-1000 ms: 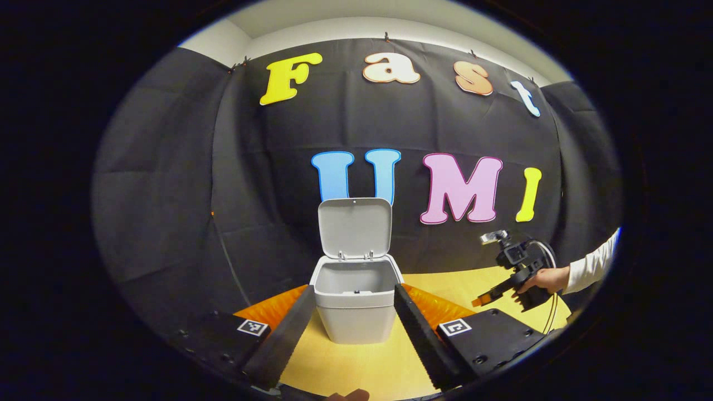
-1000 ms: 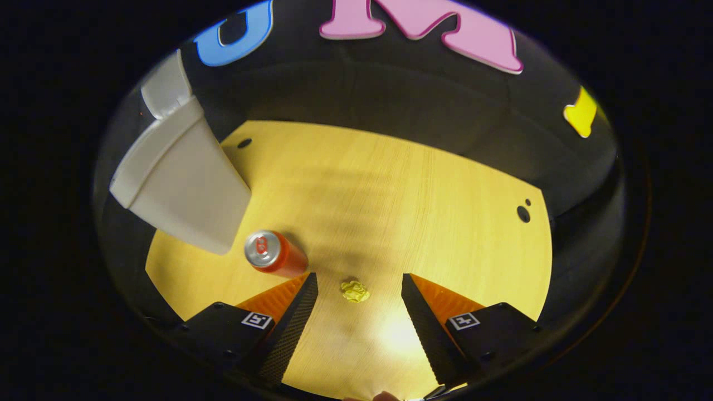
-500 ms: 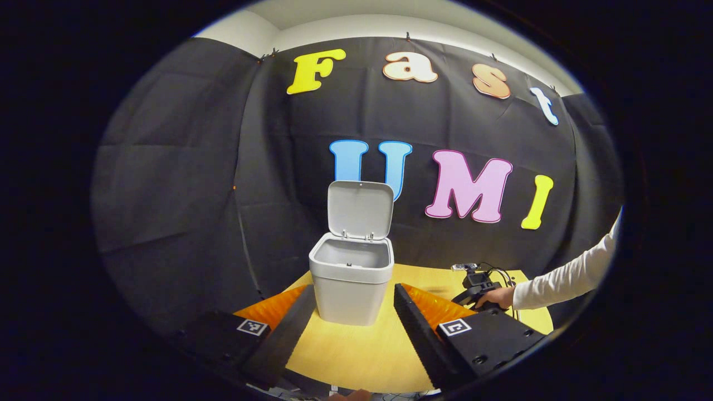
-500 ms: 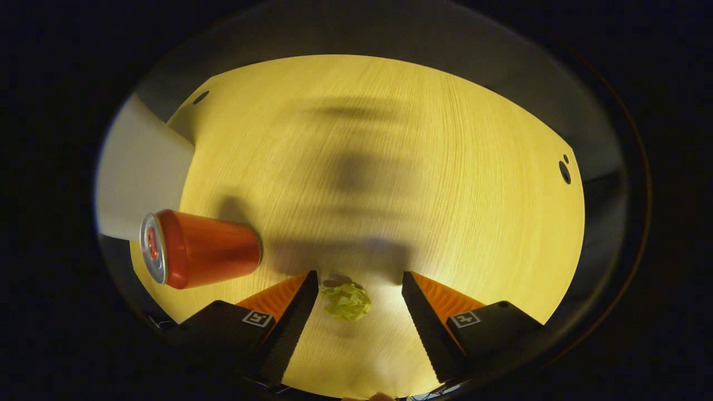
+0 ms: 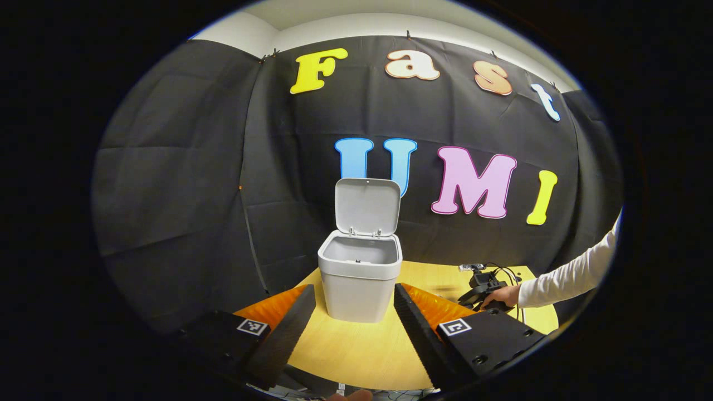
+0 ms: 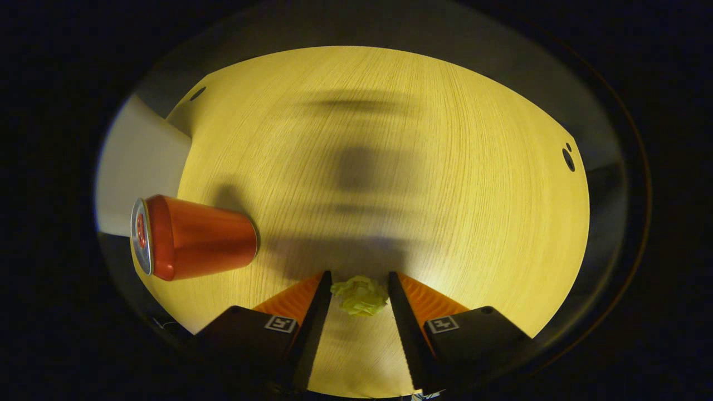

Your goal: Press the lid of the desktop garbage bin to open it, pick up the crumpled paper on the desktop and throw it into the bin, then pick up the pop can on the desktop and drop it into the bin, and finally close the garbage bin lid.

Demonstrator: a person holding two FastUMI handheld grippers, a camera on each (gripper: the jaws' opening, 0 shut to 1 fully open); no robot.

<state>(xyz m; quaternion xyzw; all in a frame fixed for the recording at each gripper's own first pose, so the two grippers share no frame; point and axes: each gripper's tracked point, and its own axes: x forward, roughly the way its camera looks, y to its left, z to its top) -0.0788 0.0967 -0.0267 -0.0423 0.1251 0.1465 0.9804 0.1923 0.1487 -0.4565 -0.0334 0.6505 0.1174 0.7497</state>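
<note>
Lying low at the centre of the right gripper view, the crumpled paper [image 6: 360,295] sits on the desktop [image 6: 423,167] between the two fingers of the right gripper [image 6: 356,298]. The fingers stand close on either side of the wad and appear to touch it, but whether both press on it cannot be told; the paper rests on the wood and is not lifted.

The pop can [image 6: 192,236] stands at the left of the same view, well apart from the paper and untouched. Behind it, at the far left edge, a pale wall of the garbage bin [image 6: 139,178] is visible.

In the left gripper view the garbage bin [image 5: 361,278] stands at the centre of the frame on the desktop [image 5: 356,356], with its lid [image 5: 366,206] raised upright at the back and the cavity open; no contents can be made out from this angle. The left gripper [image 5: 353,317] has its fingers wide apart and holds nothing, the bin seen between them at a distance. At the lower right of that view a hand [image 5: 498,295] in a white sleeve [image 5: 568,275] holds the other gripper low over the desktop.

Assessment: lid opening is complete. The paper pickup is in hand, at the closing stage. Outstanding: lifting and binning the paper, binning the can, closing the lid.
</note>
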